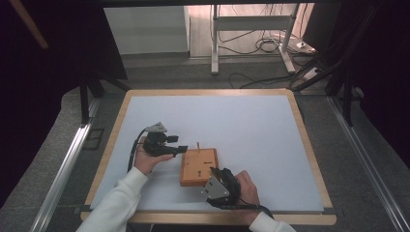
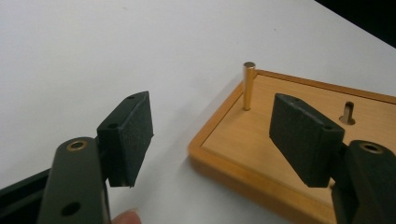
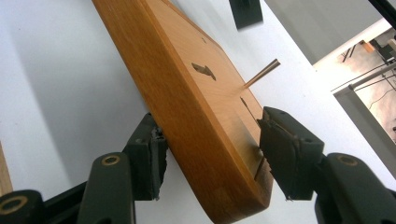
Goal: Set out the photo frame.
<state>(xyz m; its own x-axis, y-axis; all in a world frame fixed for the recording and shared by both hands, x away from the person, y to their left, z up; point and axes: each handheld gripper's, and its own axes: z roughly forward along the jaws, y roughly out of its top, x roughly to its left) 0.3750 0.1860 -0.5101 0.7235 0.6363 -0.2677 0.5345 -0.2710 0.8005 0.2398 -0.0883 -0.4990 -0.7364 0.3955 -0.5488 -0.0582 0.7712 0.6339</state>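
A flat wooden board with several holes and slots lies on the white table near its front. One brass peg stands upright in a hole at the board's far left corner. My left gripper hovers just left of that corner, jaws open, nothing between them. My right gripper is at the board's near right corner. In the right gripper view the jaws close on that corner, one pad on the board's side, the other on its top face. The peg pokes up beyond.
The white table top has a wooden rim. An unfilled hole is in the board right of the peg. Beyond the table, cables and a metal stand are on the floor.
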